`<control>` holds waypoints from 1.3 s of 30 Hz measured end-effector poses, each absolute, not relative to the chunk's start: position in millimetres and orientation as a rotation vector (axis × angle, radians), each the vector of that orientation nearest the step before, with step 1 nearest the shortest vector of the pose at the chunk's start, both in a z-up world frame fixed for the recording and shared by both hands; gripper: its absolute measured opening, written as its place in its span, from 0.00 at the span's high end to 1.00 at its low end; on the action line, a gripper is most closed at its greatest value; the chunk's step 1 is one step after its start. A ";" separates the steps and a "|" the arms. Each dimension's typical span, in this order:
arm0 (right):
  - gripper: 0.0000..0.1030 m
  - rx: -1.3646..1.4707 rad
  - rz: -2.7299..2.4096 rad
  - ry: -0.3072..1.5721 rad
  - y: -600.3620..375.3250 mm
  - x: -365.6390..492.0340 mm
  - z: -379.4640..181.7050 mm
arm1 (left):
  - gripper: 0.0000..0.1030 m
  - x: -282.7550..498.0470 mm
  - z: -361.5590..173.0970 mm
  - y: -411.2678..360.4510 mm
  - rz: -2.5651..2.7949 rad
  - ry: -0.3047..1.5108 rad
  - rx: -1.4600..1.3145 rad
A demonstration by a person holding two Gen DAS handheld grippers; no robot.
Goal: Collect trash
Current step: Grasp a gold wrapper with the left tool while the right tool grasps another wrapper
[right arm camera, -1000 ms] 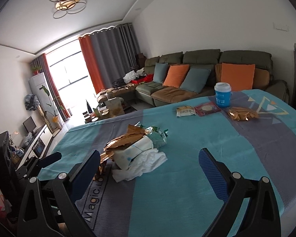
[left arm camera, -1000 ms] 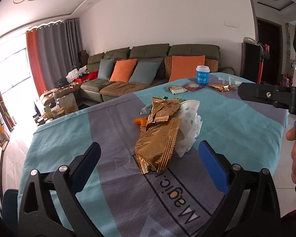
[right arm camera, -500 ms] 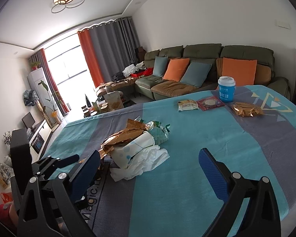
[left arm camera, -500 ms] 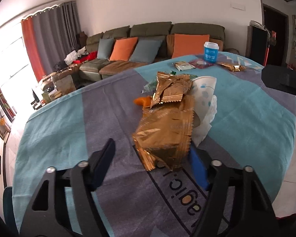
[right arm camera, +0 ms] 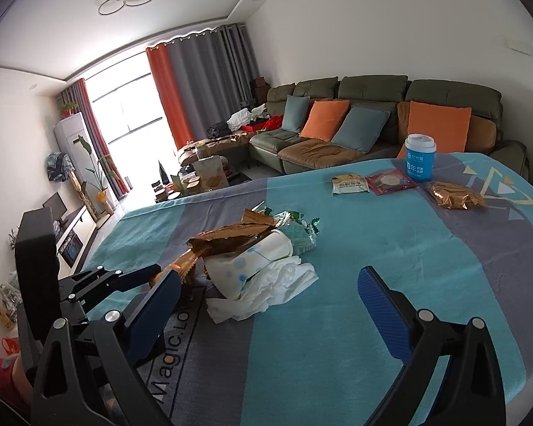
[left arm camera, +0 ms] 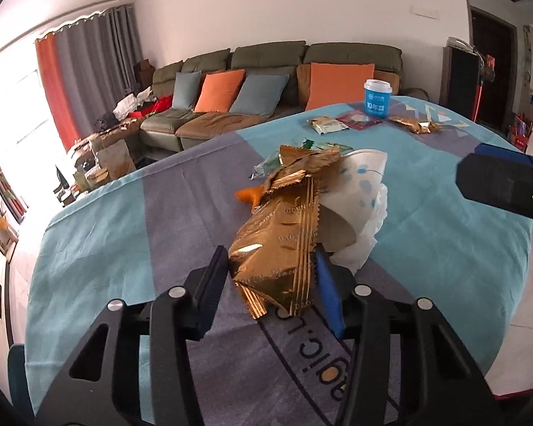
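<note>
Closed the left gripper (left arm camera: 272,271) further around the near end of the crinkled gold foil wrapper (left arm camera: 284,245), lying lengthwise away on the striped tablecloth (left arm camera: 124,220), while keeping the right gripper (right arm camera: 270,294) wide open beside.

Left tool (left arm camera: 272,277) jaws just closing, something between; right tool (right arm camera: 273,305) jaws wide.

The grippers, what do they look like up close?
Both the left gripper and right gripper have black skeletal frames with triangular cut-outs, silver pivot bolts, and flat blue textured pads on their fingers. No cables or sleeves are visible.
</note>
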State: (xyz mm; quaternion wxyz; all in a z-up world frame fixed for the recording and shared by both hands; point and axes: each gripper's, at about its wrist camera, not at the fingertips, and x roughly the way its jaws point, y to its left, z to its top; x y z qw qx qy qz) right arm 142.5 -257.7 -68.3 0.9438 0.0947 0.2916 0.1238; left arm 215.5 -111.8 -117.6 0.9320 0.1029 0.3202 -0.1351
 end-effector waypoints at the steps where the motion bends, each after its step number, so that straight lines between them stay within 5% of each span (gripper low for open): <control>1: 0.07 0.192 0.254 0.594 -257.3 141.8 -68.1 | 0.62 215.7 -116.9 -110.7 -0.277 0.654 0.203; 14: 0.07 0.014 0.318 0.586 -222.5 169.1 -57.1 | 0.70 201.7 -112.5 -96.5 -0.237 0.628 0.167; 22: 0.17 -0.329 0.370 0.583 -167.8 190.0 -62.8 | 0.70 206.0 -112.6 -88.0 -0.227 0.637 0.123; 36: 0.52 -0.514 0.382 0.591 -151.9 211.4 -70.8 | 0.70 210.6 -113.4 -65.1 -0.183 0.654 0.056; 39: 0.70 -0.537 0.398 0.590 -145.9 212.9 -71.7 | 0.70 211.3 -112.7 -61.7 -0.174 0.654 0.053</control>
